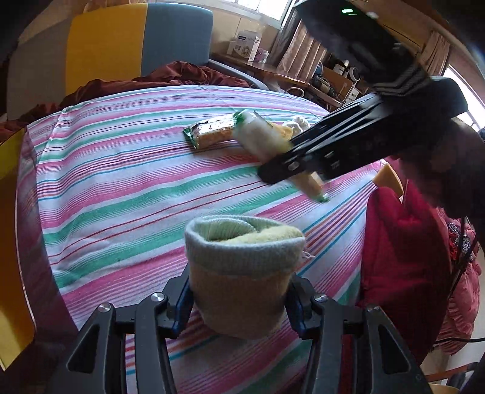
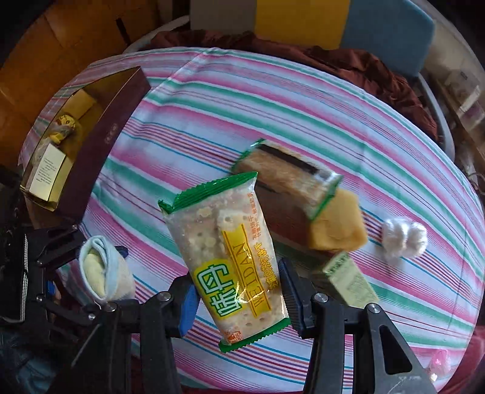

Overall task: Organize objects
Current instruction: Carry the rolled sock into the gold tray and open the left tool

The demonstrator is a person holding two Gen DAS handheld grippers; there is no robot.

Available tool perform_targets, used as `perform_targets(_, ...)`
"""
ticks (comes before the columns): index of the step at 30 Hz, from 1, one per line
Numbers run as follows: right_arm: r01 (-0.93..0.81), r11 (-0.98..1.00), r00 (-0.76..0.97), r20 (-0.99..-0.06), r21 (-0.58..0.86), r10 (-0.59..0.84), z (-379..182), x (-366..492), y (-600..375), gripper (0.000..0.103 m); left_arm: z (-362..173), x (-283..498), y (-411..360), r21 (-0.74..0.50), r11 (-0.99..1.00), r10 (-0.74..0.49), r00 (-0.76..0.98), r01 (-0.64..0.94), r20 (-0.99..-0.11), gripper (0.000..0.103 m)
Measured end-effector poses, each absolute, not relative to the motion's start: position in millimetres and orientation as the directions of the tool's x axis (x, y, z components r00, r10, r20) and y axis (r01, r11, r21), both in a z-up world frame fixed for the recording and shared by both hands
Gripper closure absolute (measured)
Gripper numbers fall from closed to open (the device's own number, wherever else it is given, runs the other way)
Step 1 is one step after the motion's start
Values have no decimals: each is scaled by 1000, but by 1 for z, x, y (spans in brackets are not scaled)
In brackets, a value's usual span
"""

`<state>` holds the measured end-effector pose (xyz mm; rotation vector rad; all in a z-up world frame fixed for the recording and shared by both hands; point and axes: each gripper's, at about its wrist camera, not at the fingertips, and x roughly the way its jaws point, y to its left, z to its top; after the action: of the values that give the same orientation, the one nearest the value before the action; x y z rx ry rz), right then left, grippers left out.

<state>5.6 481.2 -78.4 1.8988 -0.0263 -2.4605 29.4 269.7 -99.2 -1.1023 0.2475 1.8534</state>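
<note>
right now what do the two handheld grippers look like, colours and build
Both are black linkage frames with slotted arms and silver pivot bolts. The left gripper and right gripper carry blue ribbed pads on their fingers. A grey-striped black strap wraps the right gripper's body, and a green light glows above it.

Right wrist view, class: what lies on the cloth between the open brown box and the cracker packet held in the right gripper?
Only bare striped cloth separates the box from the packet there.
</note>
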Motion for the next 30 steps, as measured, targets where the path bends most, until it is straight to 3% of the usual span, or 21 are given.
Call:
perform_targets(6, -42, -999, -192, -981, 11, -3, -115, -10, 457, 53, -99, 33, 257, -263, -548, 614, -168, -794, -771, 52)
perform_targets(11, -124, -991, -278, -960, 57, -21, -113, -3, 464, 52, -99, 34, 257, -257, -546, 615, -174, -798, -769, 51)
perform_targets(30, -128, -990, -307, -951, 66, -24, -106, 6, 469, 46, -93, 39, 255, -235, -548, 620, -201, -803, -758, 52)
